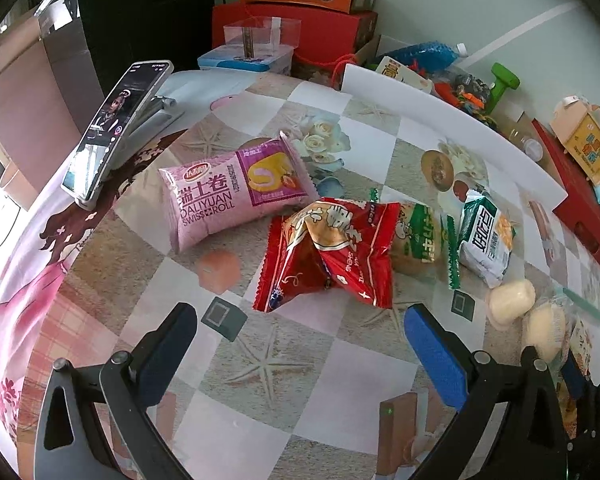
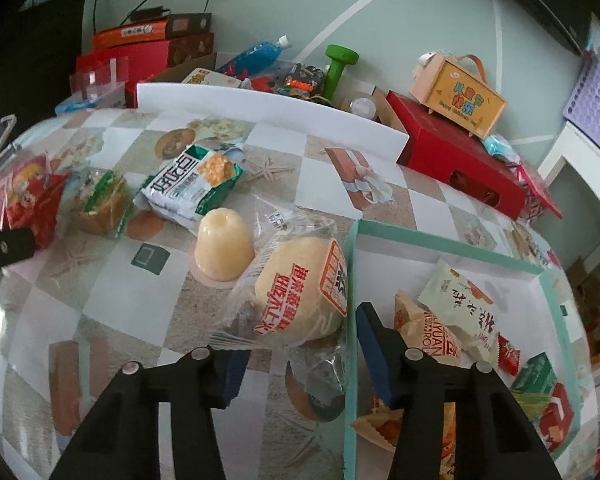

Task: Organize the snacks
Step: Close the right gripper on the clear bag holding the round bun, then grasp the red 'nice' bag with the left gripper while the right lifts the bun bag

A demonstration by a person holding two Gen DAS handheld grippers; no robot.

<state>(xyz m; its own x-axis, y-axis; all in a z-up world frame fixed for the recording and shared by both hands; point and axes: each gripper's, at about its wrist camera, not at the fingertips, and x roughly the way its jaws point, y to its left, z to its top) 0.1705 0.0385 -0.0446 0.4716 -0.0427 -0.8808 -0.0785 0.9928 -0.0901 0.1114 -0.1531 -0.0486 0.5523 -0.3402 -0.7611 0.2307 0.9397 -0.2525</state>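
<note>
Your right gripper (image 2: 298,350) points steeply down at the bun in its clear wrapper (image 2: 296,292); its fingers stand on either side of the wrapper's near, crinkled end, and you cannot tell whether the pads press on the plastic yet. The bun lies just left of the teal-edged box (image 2: 354,236), touching its wall, with the wrapper's long axis running from the near crimp up and away toward the box's far-left corner. The box already holds several snack packets, among them a white packet with green print (image 2: 460,304). Just left of the bun and beyond it, a pale jelly cup (image 2: 222,244) stands dome up, and farther from the box lies a white-and-green packet (image 2: 192,184). Your left gripper (image 1: 300,332) also tilts down, its fingers wide apart and holding nothing, just short of the red packet (image 1: 328,256), whose long axis runs across the view; a pink Swiss roll pack (image 1: 236,192) lies beyond it, angled up to the right. Everything rests on a checked, glossy tablecloth (image 2: 112,300), with red gift boxes (image 2: 456,164) along the pale green wall behind.
</note>
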